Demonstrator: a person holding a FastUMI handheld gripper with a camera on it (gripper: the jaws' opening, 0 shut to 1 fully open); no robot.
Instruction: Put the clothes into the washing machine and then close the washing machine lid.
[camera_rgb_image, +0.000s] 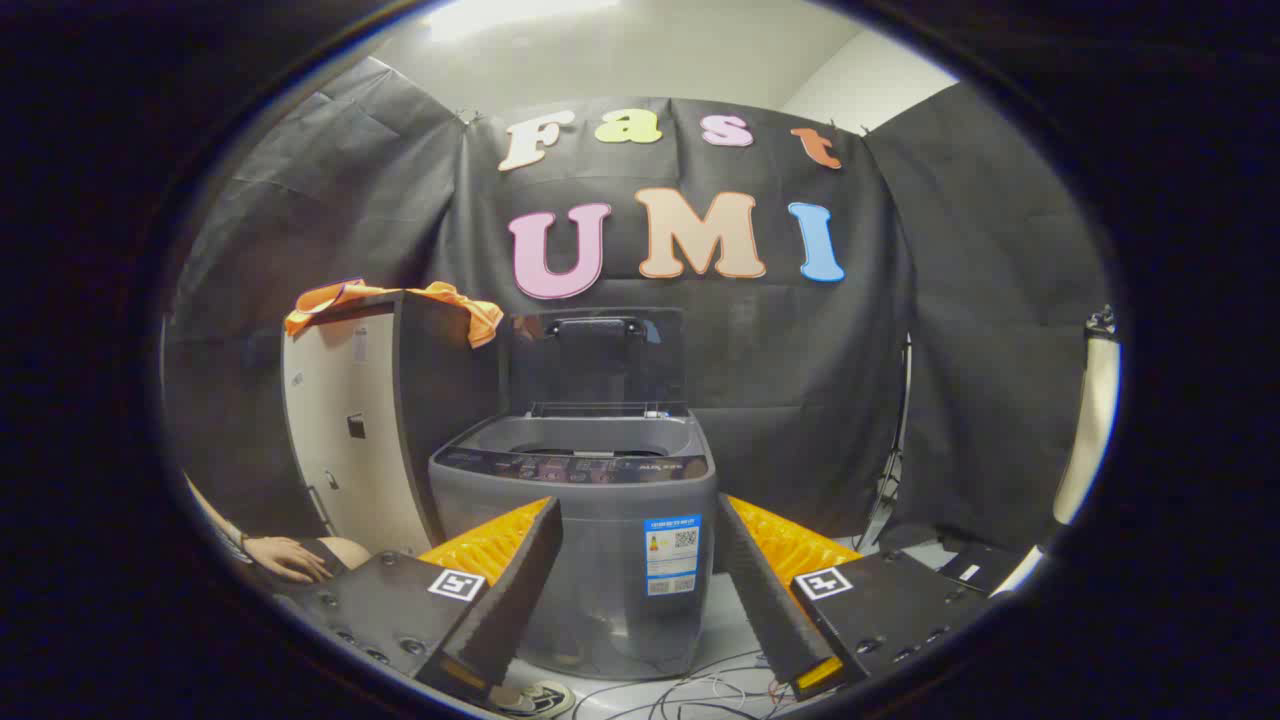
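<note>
Nearest, the gripper (640, 580): fingers spread wide, nothing between them, touching nothing. Down to the near left, a person's hand (285, 557) resting low beside the left finger. Just ahead, framed in the gap between the fingers, the grey washing machine (575, 520), standing on a pale floor with loose cables (690, 690) trailing at its near foot. Its lid (597, 360) tipped up at the far side, tub open from above. To the left of the machine and touching or nearly touching it, a tall pale cabinet (350, 440); draped over its top, the orange clothes (400, 300), one end hanging down the right edge toward the lid, well above and beyond the fingertips. Farthest back, the black cloth wall (800, 400). Step in hand, by judgement: reach up and left for the clothes, nothing yet taken. Best done by lifting the fingers to cabinet-top height, keeping them wide, and closing on a bunched fold, probably the hanging right-hand end, rather than on a flat single layer that could slip free. Worth clearing the raised lid on the way across, since a knock could drop it shut before loading. Then a short carry right and down into the open tub.
</note>
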